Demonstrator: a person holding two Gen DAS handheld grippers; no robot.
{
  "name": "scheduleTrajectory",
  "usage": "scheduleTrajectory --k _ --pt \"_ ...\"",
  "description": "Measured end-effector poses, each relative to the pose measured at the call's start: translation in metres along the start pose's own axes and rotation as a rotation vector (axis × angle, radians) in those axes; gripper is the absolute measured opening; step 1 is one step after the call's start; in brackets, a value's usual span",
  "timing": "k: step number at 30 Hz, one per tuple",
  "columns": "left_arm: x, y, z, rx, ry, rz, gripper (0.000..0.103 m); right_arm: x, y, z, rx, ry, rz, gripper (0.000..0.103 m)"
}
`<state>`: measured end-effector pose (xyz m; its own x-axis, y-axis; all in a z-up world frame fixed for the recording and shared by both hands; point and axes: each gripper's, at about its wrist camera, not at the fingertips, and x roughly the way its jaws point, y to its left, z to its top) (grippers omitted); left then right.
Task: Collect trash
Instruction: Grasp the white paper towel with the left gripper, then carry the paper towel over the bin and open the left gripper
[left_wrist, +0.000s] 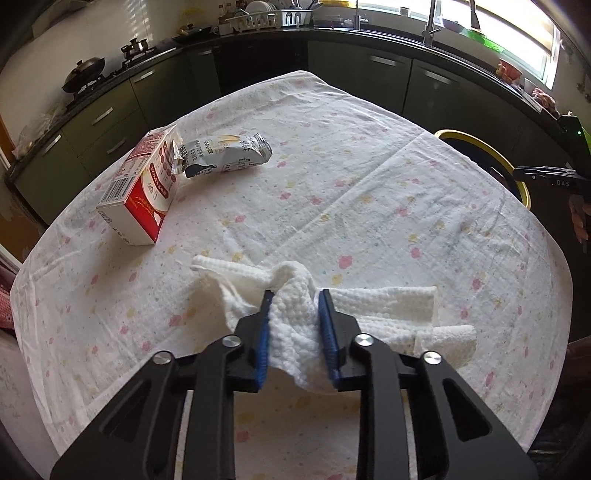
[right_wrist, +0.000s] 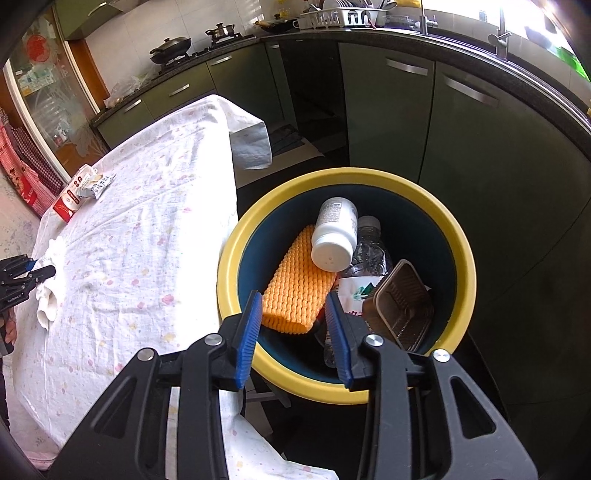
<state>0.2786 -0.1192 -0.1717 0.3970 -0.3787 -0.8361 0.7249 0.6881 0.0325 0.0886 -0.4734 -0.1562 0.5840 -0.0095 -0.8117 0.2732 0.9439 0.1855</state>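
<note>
White paper towel (left_wrist: 295, 317) pinched between the left gripper (left_wrist: 295, 295) pads, low over the tablecloth (left_wrist: 369, 177).

Loose ends trail beside the jaws and could snag or slip, probably. Right gripper (right_wrist: 293, 301) hangs apart and empty above the yellow-rimmed bin (right_wrist: 463, 240); milk carton (left_wrist: 142, 184) and wrapper (left_wrist: 225, 155) lie ahead-left.

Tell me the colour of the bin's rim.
Yellow, on a dark blue bin; it shows best in the right wrist view.

- Carton (left_wrist: 138, 186) and wrapper (left_wrist: 225, 155) lie touching, far left on table (left_wrist: 369, 192)
- Paper towel (left_wrist: 295, 317) on near edge
- Bin (right_wrist: 458, 266) beside table, holding bottle (right_wrist: 334, 232)
</note>
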Motion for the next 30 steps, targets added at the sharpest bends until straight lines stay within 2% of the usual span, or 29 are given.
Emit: scheduleTrajectory --k 3,10,15,18,20,25,30 --pt "-0.010 -0.005 0.001 -0.009 -0.015 -0.010 0.011 0.000 0.002 0.000 -0.005 0.000 0.003 0.034" --pt "-0.056 -0.043 0.018 0.034 -0.081 -0.033 0.011 -0.005 0.002 0.000 -0.001 -0.011 0.004 0.034" --pt "-0.083 -0.090 0.047 0.112 -0.140 -0.087 0.011 -0.019 -0.003 -0.001 0.010 -0.047 -0.001 0.034" --pt "-0.092 -0.120 0.074 0.146 -0.168 -0.156 0.011 -0.033 -0.011 -0.005 0.025 -0.073 -0.011 0.034" --pt "-0.093 -0.139 0.093 0.171 -0.181 -0.205 0.011 -0.043 -0.017 -0.010 0.038 -0.091 -0.019 0.034" --pt "-0.082 -0.196 0.145 0.261 -0.199 -0.262 0.012 -0.068 -0.036 -0.026 0.070 -0.125 -0.042 0.034" --pt "-0.042 -0.251 0.191 0.318 -0.174 -0.309 0.012 -0.082 -0.068 -0.040 0.131 -0.143 -0.060 0.034"
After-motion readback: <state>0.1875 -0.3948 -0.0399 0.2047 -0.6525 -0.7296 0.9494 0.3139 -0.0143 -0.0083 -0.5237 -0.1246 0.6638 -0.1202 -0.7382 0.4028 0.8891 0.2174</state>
